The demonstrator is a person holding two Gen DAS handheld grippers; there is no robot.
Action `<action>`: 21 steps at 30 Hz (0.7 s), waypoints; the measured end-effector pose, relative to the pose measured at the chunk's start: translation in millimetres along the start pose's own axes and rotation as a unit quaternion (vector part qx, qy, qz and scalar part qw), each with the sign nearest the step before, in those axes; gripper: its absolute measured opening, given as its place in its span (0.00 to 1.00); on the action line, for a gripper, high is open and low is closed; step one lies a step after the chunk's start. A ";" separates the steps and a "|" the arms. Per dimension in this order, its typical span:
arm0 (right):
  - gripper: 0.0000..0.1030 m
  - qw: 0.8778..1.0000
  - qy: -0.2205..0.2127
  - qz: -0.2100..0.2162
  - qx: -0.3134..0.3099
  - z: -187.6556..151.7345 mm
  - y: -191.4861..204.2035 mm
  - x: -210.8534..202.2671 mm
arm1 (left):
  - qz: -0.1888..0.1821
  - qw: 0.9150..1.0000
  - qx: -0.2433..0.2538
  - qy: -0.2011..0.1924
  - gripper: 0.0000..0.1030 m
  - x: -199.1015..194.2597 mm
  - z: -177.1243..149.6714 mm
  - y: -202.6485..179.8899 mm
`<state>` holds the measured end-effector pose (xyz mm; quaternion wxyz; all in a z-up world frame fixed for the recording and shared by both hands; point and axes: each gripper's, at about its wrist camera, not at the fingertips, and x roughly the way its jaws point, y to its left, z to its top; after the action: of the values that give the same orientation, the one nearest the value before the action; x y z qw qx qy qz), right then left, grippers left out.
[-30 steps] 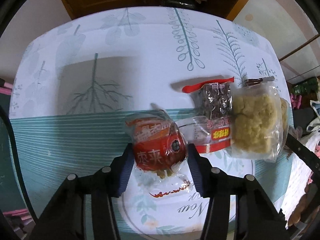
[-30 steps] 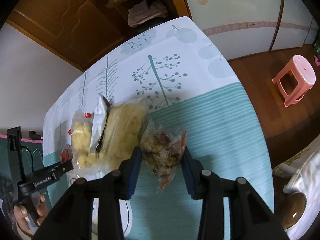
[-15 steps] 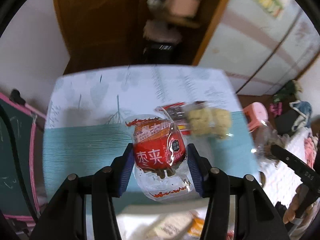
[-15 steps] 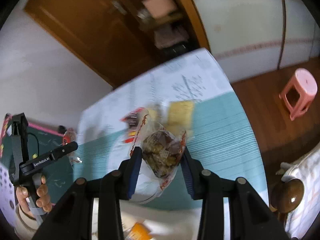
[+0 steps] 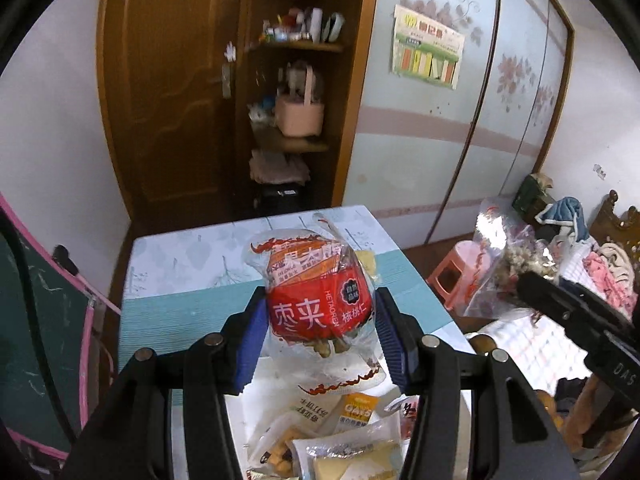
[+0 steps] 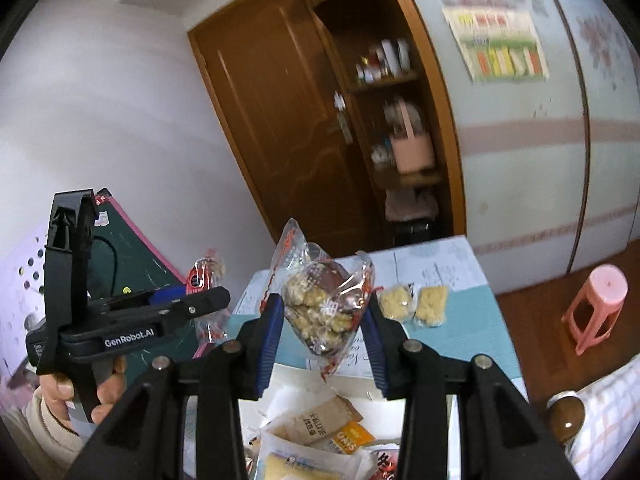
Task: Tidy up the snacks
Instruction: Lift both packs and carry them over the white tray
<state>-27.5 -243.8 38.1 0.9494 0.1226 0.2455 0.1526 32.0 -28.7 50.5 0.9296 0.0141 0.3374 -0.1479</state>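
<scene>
My left gripper [image 5: 320, 312] is shut on a red snack pack [image 5: 318, 304] in clear wrap and holds it high above the table [image 5: 168, 308]. My right gripper [image 6: 322, 316] is shut on a clear nut snack bag [image 6: 324, 308], also lifted. In the right wrist view the left gripper [image 6: 192, 300] shows at the left with its red pack [image 6: 204, 276]. In the left wrist view the nut bag [image 5: 504, 264] hangs at the right. A pile of snack packets [image 5: 340, 436] lies below, near me; it also shows in the right wrist view [image 6: 320, 436]. Two yellow snack packs [image 6: 412, 304] lie on the table's far part.
A pink stool [image 6: 596, 308] stands on the floor to the right of the table. A wooden door [image 5: 160, 92] and open shelves [image 5: 296, 88] are behind the table. A green board with pink frame [image 5: 44, 340] leans at the left. Bedding and clothes [image 5: 592, 260] lie at the right.
Both grippers rose and tilted up with their packs; the table now sits lower and farther in view, and the near snack pile came into sight.
</scene>
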 end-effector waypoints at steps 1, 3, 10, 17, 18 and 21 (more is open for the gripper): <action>0.38 1.000 -0.003 -0.004 -0.001 -3.6 0.4 -2.5 | 0.006 1.000 0.002 -0.006 0.49 -3.5 -5.6 -1.5; 0.38 1.000 -0.002 -0.011 -0.004 -12.2 0.2 -5.7 | 0.017 1.000 0.004 -0.012 0.49 -8.4 -20.1 -2.8; 0.38 0.999 0.028 -0.033 -0.008 -46.4 2.3 -3.3 | 0.062 0.998 0.012 0.017 0.49 7.8 -64.7 -3.2; 0.39 0.998 0.055 -0.033 -0.002 -68.7 0.6 5.1 | 0.081 0.995 0.019 0.056 0.49 30.5 -91.5 -6.9; 0.39 0.998 0.058 -0.031 -0.002 -69.9 0.6 6.4 | 0.082 0.995 0.020 0.058 0.50 32.0 -93.2 -7.5; 0.39 0.998 0.059 -0.031 -0.006 -74.3 2.0 6.1 | 0.082 0.994 0.022 0.067 0.50 36.8 -99.1 -11.5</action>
<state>-60.4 -228.1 -27.0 0.9384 0.0999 0.3034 0.1317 -6.2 -36.9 -48.5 0.9132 0.0718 0.3936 -0.0774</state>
